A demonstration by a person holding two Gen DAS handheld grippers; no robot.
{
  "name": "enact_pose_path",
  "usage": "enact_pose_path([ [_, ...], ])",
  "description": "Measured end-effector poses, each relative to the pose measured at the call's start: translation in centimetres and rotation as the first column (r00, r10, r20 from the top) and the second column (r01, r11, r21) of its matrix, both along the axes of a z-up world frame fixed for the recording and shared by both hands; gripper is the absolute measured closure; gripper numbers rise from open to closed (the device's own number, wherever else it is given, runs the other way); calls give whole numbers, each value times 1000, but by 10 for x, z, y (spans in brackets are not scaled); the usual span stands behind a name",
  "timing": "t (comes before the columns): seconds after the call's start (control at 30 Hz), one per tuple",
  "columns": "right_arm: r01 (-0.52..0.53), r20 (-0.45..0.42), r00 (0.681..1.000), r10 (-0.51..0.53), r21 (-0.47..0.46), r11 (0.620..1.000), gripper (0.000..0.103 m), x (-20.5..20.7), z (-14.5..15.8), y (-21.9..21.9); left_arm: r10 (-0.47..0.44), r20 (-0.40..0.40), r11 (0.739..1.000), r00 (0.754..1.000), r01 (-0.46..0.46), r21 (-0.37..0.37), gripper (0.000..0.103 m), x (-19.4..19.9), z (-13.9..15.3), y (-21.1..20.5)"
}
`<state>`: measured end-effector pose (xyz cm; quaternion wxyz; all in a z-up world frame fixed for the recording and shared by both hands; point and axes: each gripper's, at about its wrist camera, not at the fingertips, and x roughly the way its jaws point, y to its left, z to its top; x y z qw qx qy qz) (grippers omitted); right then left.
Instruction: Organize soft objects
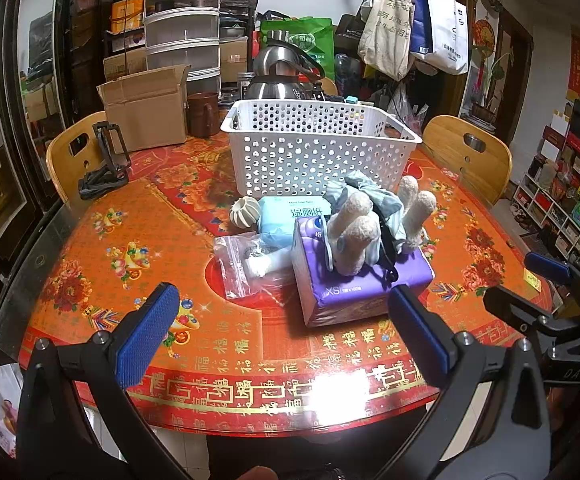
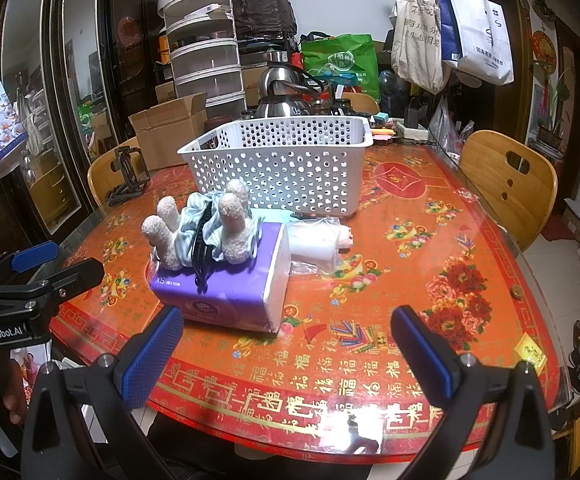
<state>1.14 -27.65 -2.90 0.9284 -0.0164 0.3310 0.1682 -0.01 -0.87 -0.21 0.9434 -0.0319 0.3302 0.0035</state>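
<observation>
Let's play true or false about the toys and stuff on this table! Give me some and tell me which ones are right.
1. The plush toy lies on top of the purple tissue pack. True.
2. The white basket is full of soft things. False: nothing soft shows inside it; the soft things sit on the table in front of it.
3. Both grippers are open, the left gripper and the right gripper. True.
4. The left gripper is holding the light blue wipes pack. False: its fingers are apart and hold nothing.
5. The basket stands behind the tissue pack. True.
</observation>
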Motion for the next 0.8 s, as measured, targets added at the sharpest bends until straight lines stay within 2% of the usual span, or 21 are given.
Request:
enact_pose_path([
  [0.8,-2,1,1000,2,5,1000,0,1,-1,0,-1,4,1000,1000,1,0,0,0,-2,-2],
])
